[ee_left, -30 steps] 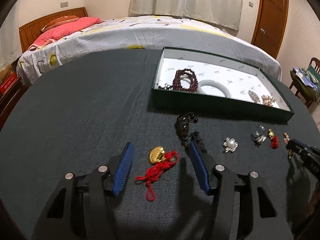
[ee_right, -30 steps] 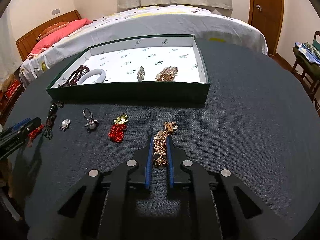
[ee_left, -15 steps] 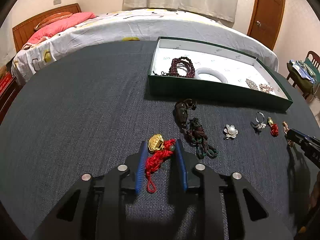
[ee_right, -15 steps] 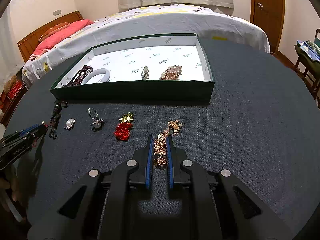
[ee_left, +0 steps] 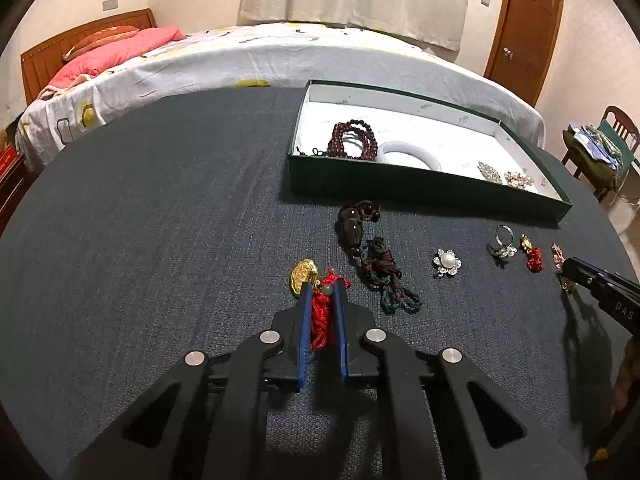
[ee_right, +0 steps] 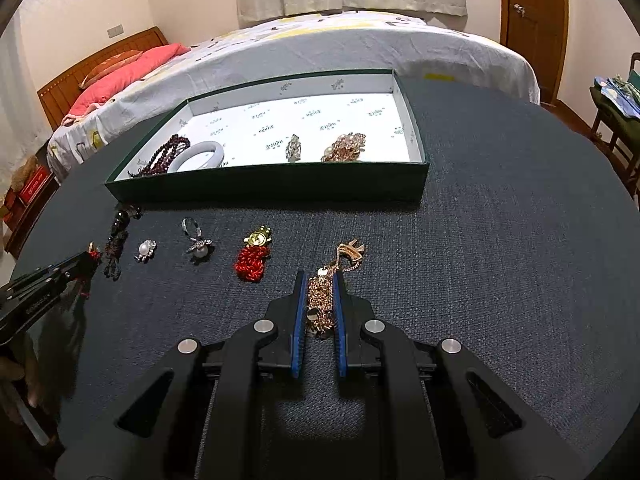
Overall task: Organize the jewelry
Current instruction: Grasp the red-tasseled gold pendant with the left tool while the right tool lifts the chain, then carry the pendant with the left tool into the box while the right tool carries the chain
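The left gripper [ee_left: 322, 292], its jaws having just closed, is clamped on the red knotted cord of a gold-medallion charm [ee_left: 320, 316] at lower centre, the cord running lengthwise between its blue pads on the dark woven surface [ee_left: 160, 240]. The shallow green cardboard tray with white lining [ee_left: 420, 192] lies straight ahead and up-frame to the right. The right gripper [ee_right: 320, 280] pinches a rose-gold chain necklace [ee_right: 320, 300], tray [ee_right: 280, 188] directly ahead.
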Motion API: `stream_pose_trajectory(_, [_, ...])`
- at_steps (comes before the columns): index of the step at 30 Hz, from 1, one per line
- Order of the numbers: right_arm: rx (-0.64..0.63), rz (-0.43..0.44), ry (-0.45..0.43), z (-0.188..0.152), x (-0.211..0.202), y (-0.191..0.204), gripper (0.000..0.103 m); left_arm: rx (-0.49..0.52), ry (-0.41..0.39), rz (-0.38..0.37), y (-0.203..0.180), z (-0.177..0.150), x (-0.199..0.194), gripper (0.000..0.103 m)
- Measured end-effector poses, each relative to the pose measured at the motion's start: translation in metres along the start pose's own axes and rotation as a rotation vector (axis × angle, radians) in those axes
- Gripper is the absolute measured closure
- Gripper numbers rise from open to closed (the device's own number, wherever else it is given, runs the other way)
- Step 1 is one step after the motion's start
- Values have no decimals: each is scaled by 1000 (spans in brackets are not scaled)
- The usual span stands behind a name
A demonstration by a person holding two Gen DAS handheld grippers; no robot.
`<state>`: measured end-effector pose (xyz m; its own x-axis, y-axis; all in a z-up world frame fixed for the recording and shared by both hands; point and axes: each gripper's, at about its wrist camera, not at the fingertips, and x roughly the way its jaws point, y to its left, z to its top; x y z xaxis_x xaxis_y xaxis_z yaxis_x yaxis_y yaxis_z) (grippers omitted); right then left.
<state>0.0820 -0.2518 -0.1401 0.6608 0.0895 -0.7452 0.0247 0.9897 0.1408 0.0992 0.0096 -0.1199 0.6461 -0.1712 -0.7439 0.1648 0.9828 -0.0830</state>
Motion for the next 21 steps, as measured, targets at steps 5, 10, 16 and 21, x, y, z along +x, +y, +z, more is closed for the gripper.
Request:
stream_pose_trajectory(5, [-1,2,-17,1,-4,1,91,7,-18,-1,-2,2,-3,92])
stream_pose_trajectory(10, [-2,10,-38,4,-10,2,91,7,-49,-4,-3,6,-10,92])
stream_pose_trajectory(16, [-3,19,-78,10,-22,4,91,6,-87,-19,-7,16,-22,92])
stream_pose_trajectory(21, [-9,25,-116,18,-35,6,91,15,-121,-36,-12,25,-31,92])
